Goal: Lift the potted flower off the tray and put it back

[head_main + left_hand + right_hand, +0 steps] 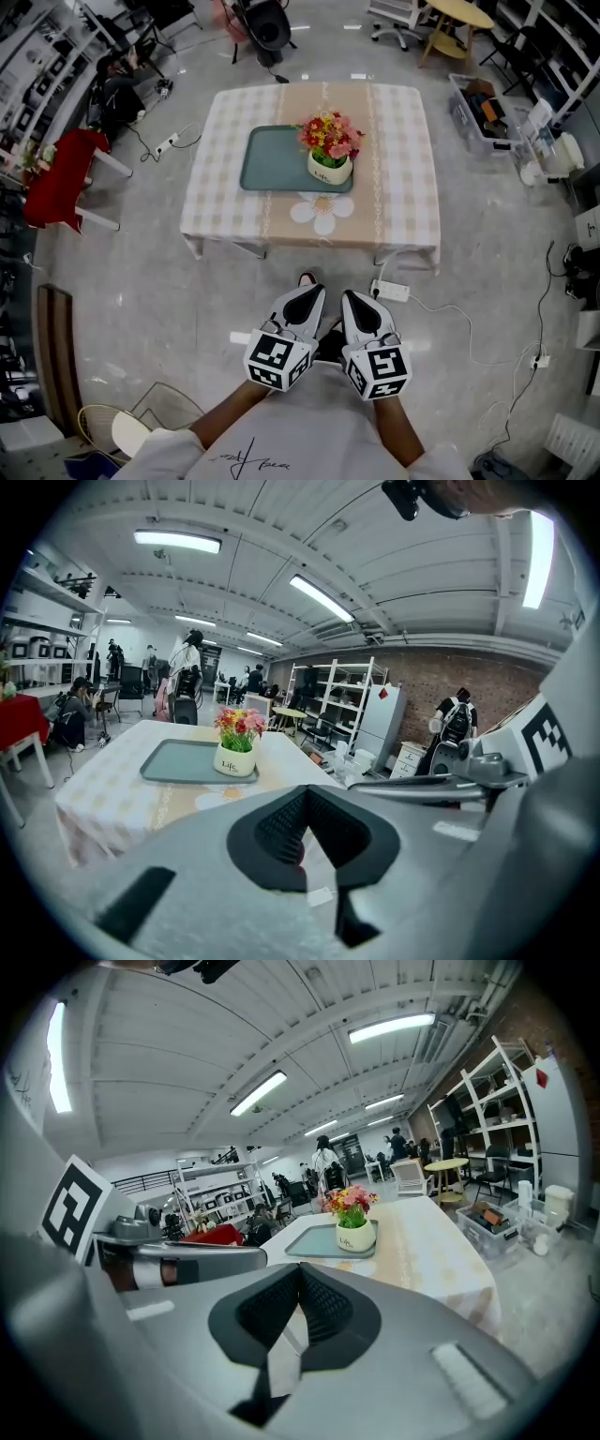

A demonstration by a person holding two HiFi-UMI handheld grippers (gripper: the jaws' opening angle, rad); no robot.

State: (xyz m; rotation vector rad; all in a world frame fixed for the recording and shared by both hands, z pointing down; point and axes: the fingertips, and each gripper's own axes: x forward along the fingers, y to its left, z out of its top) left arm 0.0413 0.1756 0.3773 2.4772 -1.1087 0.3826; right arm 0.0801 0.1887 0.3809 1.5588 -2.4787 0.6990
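- Pot [329, 167] of flowers stands upright on the tray [272, 157], at the tray's right end by its near edge. It has not been lifted yet.
- It lies straight ahead of both grippers and well apart from them. It sits roughly midway between their two lines, so neither hand looks clearly nearer.
- Left gripper [315, 292]: jaws clenched together, nothing between them.
- Right gripper [351, 296]: also closed tight and empty.
- The two are held side by side close to the person's body. They are well short of the tray and tipped a little downward.
- Likely next: a long reach toward the tray, with the jaws opening on the way. The pot's axis is vertical, so a grip across its white wall, below the blooms, looks safest.
- The tray lies on a checked cloth [403, 169], with a daisy mat [322, 211] just beside the tray's near edge.
- The floor [141, 281] is grey, with a power strip [391, 290] lying between the tray and the grippers. A red-covered stand [61, 178] is well left of the tray, and a bin [483, 112] is well right.
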